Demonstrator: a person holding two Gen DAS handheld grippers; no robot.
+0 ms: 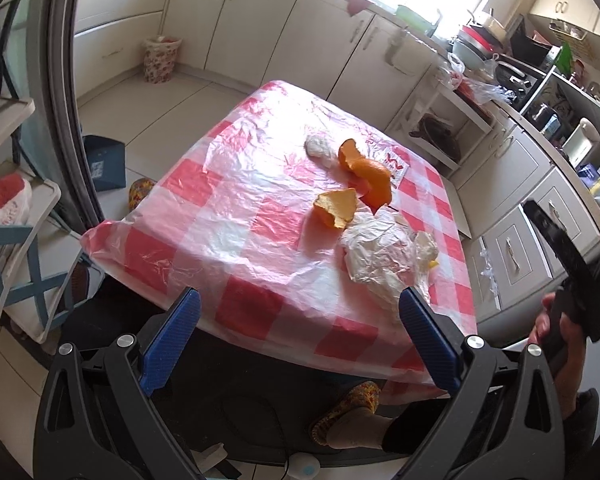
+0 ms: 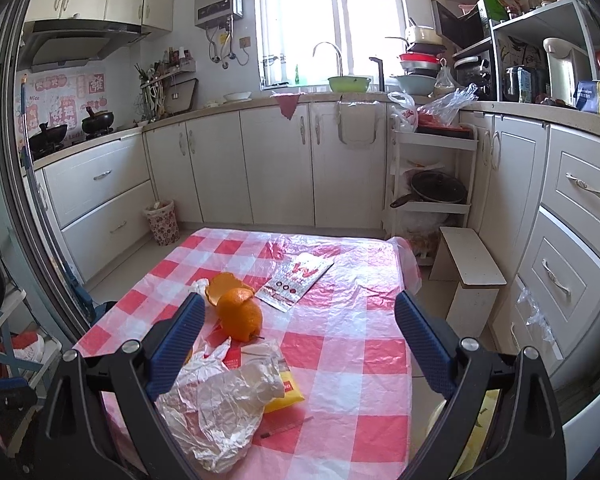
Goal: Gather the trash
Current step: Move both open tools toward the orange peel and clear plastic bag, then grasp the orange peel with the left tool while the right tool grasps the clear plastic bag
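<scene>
Both grippers, left [image 1: 300, 334] and right [image 2: 300, 340], hover with jaws spread wide, holding nothing. Orange peels [image 1: 366, 172], crumpled plastic wrap [image 2: 224, 404] and a printed packet [image 2: 296, 278] sit on the checkered table [image 1: 236, 216].

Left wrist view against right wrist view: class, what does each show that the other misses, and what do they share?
Only the left wrist view shows the separate orange peel piece and the person's hand holding the other tool. Only the right wrist view shows the yellow packet, the sink tap and the stove pots. Both show the checked tablecloth, the crumpled white wrapper, the large orange peel and the floral bin; both tongs are open.
</scene>
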